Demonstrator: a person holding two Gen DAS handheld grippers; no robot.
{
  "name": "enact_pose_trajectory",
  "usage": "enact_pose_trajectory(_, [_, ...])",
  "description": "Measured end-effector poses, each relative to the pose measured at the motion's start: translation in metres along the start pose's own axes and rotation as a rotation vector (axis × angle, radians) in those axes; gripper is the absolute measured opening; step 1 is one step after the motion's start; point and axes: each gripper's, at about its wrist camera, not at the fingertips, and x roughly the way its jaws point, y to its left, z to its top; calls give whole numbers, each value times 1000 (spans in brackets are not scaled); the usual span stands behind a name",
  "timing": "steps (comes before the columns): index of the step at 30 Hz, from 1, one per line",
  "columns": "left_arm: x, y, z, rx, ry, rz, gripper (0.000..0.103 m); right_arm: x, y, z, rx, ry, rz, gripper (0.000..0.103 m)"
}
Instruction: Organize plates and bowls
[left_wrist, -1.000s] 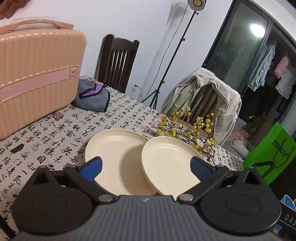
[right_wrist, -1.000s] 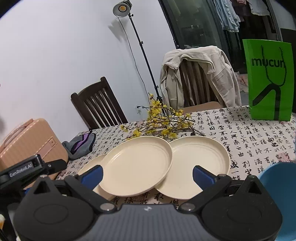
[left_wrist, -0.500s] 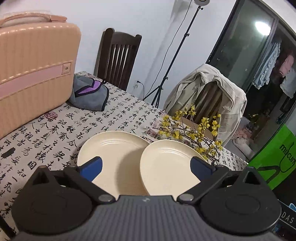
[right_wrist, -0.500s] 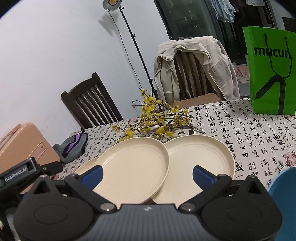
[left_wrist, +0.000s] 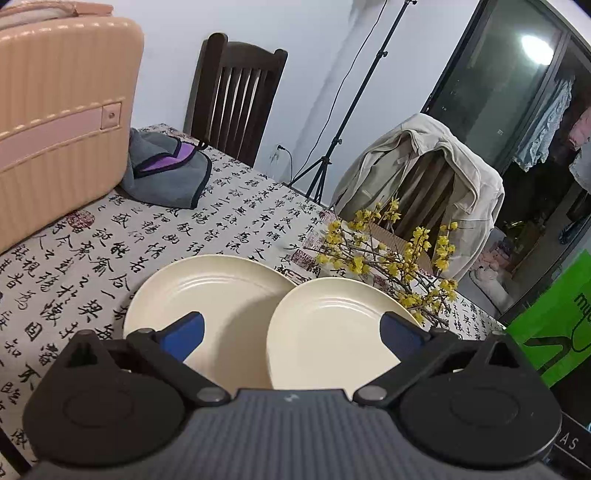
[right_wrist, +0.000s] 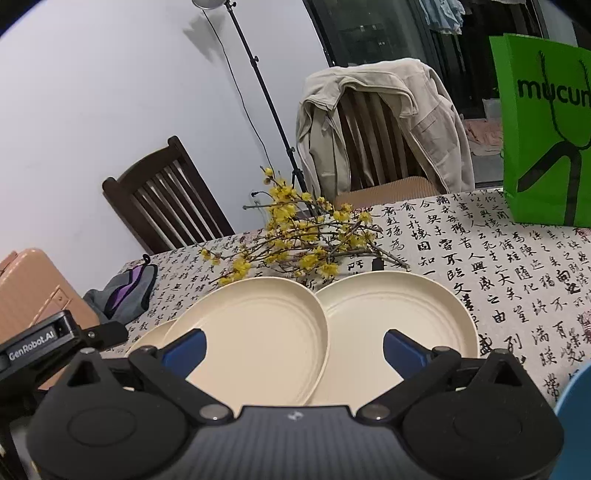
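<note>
Left gripper (left_wrist: 291, 330): jaws spread wide, nothing between the pads; I hold it above the near rims of two cream plates.
Right gripper (right_wrist: 293, 349): jaws likewise spread and empty; it hangs over the near edge of the overlapping plates.
Middle plate (right_wrist: 255, 332): straight ahead between my right jaws; its rim rides up on the right plate (right_wrist: 402, 325), and it covers most of the left plate (right_wrist: 151, 334), which peeks out beyond the left jaw; in the left view I see it ahead of the right pad.
Bowl (right_wrist: 576, 413): I take the blue rim outside my right jaw for a bowl, though only a sliver shows.
Risk, tilt: the middle plate sits canted on its neighbours; if I pinch only its near lip it may pivot and clatter down.
Risk, double grip: close too deep and I judge the jaws could catch two rims at once, dragging a second plate.
Risk, flowers: the yellow flower sprigs (right_wrist: 295, 240) lie just beyond the far rims; pushing a plate forward would snag them.
Risk, collision: the left gripper's body shows beside my right one's left jaw; both reaching for one plate could knock together.
</note>
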Motion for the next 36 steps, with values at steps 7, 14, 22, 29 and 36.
enact_pose_trajectory(7, [22, 4, -4, -21, 8, -5, 103, 19, -3, -1, 25, 4, 21, 96])
enact_pose_trajectory(14, [37, 9, -8, -4, -8, -18, 103, 30, -9, -9, 1, -35, 33, 84])
enact_pose_trajectory(22, [50, 15, -11, 1, -10, -30, 102, 51, -11, -17, -13, -9, 23, 62])
enact_pose_trajectory(29, [56, 16, -14, 15, -3, -37, 87, 63, -18, -24, 6, 17, 17, 38])
enact_pose_trajectory(36, [59, 14, -18, 33, 8, -47, 74, 68, -25, -27, 29, 11, 17, 27])
